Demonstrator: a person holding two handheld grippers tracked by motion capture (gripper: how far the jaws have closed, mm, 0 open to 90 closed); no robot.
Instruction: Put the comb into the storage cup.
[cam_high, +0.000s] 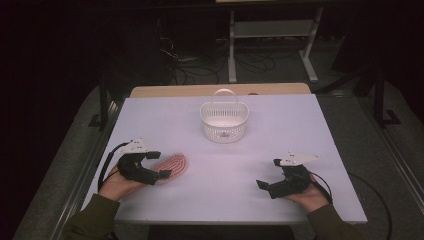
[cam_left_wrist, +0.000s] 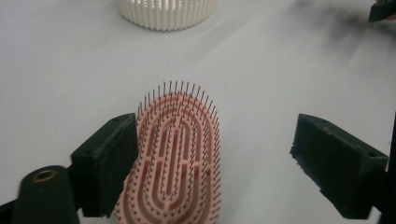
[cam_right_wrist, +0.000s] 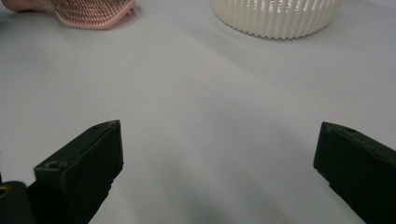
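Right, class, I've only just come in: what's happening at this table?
A person holds a gripper in each hand. The left gripper has its jaws open around a pink hairbrush lying bristles-up on the white table; one jaw is against the brush's edge, the other well clear. The right gripper rests open over bare table. A white basket stands farther back.

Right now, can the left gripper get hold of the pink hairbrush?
Probably yes. The left gripper stands open with the hairbrush lying between its jaws on the table; one jaw is beside the brush's edge, and nothing blocks closing.
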